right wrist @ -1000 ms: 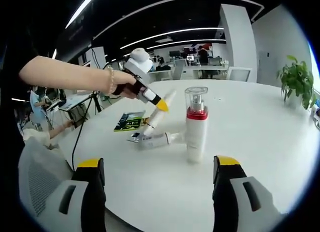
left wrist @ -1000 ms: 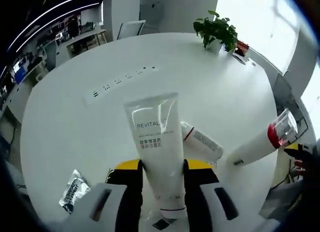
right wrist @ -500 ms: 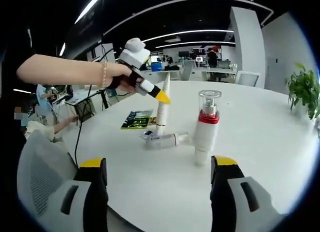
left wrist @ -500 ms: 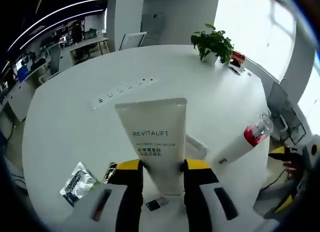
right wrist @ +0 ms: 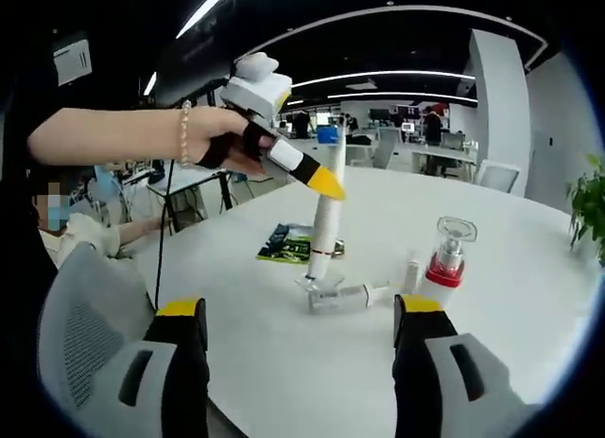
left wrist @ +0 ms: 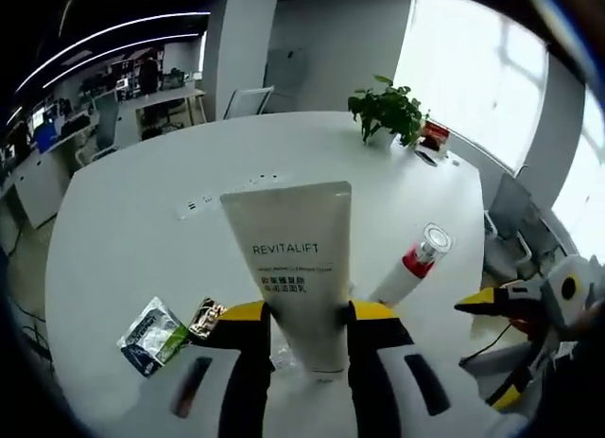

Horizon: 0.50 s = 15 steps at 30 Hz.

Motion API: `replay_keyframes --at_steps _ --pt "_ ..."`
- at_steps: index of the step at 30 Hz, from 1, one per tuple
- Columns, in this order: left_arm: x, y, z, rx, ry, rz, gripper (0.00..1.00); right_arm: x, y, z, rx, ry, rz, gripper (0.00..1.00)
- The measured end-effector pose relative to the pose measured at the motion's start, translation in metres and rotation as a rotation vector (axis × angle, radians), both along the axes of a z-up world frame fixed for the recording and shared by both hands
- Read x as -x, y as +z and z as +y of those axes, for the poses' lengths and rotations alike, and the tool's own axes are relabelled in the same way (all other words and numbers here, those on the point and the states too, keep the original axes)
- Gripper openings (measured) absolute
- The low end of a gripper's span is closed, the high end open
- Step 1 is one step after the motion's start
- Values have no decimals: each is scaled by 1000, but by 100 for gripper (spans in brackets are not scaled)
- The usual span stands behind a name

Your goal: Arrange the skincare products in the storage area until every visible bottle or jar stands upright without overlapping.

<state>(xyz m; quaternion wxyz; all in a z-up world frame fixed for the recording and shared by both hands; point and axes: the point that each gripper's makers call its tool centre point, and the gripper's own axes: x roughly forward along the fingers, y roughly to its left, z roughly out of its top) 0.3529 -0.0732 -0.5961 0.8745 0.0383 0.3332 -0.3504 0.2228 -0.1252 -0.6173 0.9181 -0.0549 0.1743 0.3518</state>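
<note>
Left gripper (left wrist: pixel 304 317) at lower centre of the left gripper view, yellow-tipped jaws clenched on a white squeeze tube lettered REVITALIFT (left wrist: pixel 295 268), flat crimped end up, cap end down and just over the round white table (left wrist: pixel 123 220). Same white tube (right wrist: pixel 326 216) at centre of the right gripper view, nearly upright over the table (right wrist: pixel 529 306), with the left gripper (right wrist: pixel 326 183) pinching its upper part and a person's hand (right wrist: pixel 222 140) with a bead bracelet gripping it from the upper left. At the tube's foot, a small white tube with a grey cap (right wrist: pixel 345 296) lying flat. Right of centre, a white pump bottle with a red collar and clear cap (right wrist: pixel 444 263) standing upright; same bottle (left wrist: pixel 411 268) right of centre in the left gripper view. Two foil sachets (left wrist: pixel 156 324) at lower left there; a potted green plant (left wrist: pixel 386 112) at upper centre. Right gripper (right wrist: pixel 298 320) at the bottom of its own view, jaws released and wide apart, grasping nothing; also seen at the lower right edge of the left gripper view (left wrist: pixel 520 315).
</note>
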Motion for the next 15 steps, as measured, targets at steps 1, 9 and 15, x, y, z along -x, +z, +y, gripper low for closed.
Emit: replay_keyframes --at_steps 1,9,15 --pt "3 3 1 3 0 -8 26 -2 3 4 -1 5 -6 74" --pt "39 30 10 53 8 -37 27 -15 23 28 -4 29 -56 61" --pt "54 37 14 77 32 -57 26 -24 38 44 -4 22 -96 59"
